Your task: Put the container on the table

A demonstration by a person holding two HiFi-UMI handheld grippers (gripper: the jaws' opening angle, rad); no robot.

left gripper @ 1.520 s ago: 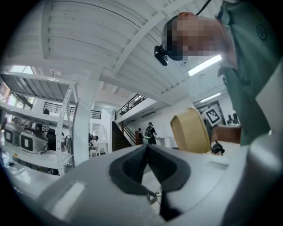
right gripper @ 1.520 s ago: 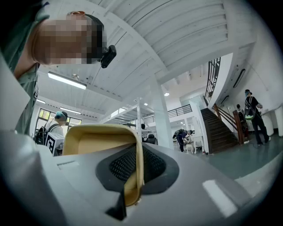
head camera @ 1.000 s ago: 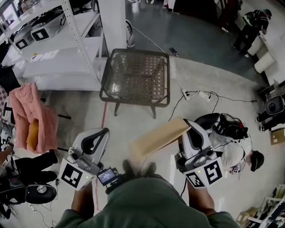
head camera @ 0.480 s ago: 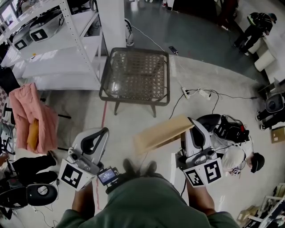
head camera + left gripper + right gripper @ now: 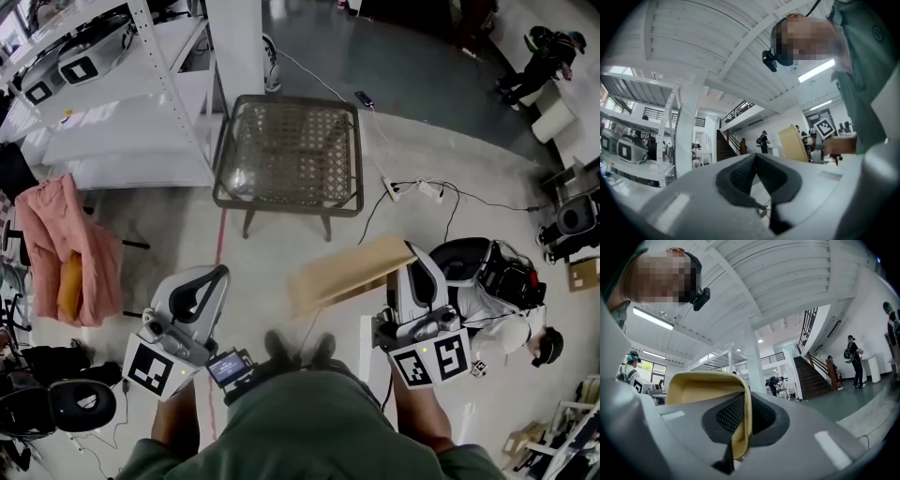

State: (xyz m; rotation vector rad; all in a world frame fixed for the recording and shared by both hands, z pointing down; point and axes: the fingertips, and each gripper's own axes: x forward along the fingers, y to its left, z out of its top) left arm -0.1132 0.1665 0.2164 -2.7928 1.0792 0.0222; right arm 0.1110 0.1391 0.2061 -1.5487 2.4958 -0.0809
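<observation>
Right gripper [image 5: 411, 258] is clamped on the tan container's [image 5: 347, 274] side wall. The container sticks out to its left, held in the air, near but short of the woven-top table [image 5: 359, 159]. Left gripper [image 5: 217, 274] is closed on nothing, apart from the container.

Container [image 5: 349, 274]: matt tan moulded pulp.
Bench [image 5: 291, 150]: woven mesh under glossy top, dark metal frame.
Floor [image 5: 281, 253]: smooth pale concrete.
</observation>
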